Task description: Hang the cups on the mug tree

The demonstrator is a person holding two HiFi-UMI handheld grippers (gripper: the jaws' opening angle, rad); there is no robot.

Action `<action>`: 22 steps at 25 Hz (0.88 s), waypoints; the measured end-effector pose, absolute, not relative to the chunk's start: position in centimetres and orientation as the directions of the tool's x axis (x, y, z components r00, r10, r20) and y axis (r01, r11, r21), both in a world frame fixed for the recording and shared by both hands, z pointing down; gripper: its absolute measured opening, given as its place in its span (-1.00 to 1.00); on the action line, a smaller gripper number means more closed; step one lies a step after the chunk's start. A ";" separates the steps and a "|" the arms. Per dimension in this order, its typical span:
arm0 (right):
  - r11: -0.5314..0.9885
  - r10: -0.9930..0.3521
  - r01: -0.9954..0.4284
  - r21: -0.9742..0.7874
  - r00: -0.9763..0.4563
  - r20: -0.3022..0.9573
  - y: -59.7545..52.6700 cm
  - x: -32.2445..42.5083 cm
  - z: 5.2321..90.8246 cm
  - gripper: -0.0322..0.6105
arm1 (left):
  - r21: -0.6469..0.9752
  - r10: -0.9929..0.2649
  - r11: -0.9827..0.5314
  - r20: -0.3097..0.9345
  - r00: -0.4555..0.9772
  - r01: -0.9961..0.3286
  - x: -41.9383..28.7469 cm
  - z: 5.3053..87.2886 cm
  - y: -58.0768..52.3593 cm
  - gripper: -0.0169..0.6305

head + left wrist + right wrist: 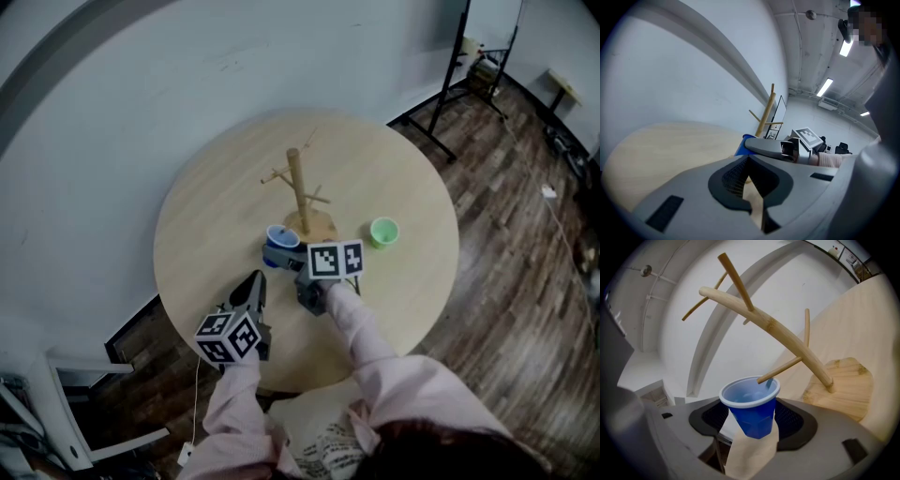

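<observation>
The wooden mug tree [298, 192] stands at the middle of the round table [216, 234]. My right gripper [281, 253] is shut on a blue cup [281, 236] beside the tree's base. In the right gripper view the blue cup [752, 416] sits between the pads, mouth towards the mug tree [778, 331], and a low peg [783, 369] pokes into its rim. A green cup [383, 231] stands upright on the table right of the base. My left gripper [256, 279] is shut and empty near the table's front left edge, pointing at the blue cup [743, 145].
A pale wall curves behind the table. A black metal stand [459, 66] is on the wooden floor at the far right. A white frame [56, 394] stands at the lower left. The person's pink sleeves [375, 347] reach in from below.
</observation>
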State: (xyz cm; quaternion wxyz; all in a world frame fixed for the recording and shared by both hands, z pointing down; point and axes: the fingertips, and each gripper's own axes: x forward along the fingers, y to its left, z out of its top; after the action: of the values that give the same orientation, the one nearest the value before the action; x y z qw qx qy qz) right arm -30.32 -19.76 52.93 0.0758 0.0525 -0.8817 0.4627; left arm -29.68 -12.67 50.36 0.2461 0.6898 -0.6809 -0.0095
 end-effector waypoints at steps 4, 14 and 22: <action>0.533 -0.024 -0.142 -0.834 -0.988 0.153 -20.3 -30.1 52.6 0.02 | 0.348 -0.947 0.068 0.317 0.049 -0.935 -29.5 50.2 -12.6 -0.94; 0.463 -0.009 -0.097 -0.881 -0.994 0.105 -21.1 -29.8 52.4 0.02 | 0.339 -0.950 0.109 0.312 0.002 -0.935 -29.1 49.9 -12.8 -0.94; 0.410 0.001 -0.067 -0.910 -0.997 0.074 -21.7 -29.9 52.4 0.02 | 0.329 -0.949 0.139 0.312 -0.032 -0.934 -29.0 49.7 -12.7 -0.94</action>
State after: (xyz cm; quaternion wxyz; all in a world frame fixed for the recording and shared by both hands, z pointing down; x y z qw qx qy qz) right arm -29.88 -21.74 52.36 0.0316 0.0196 -0.8390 0.5428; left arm -28.98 -12.67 49.68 0.2329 0.6557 -0.7180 -0.0167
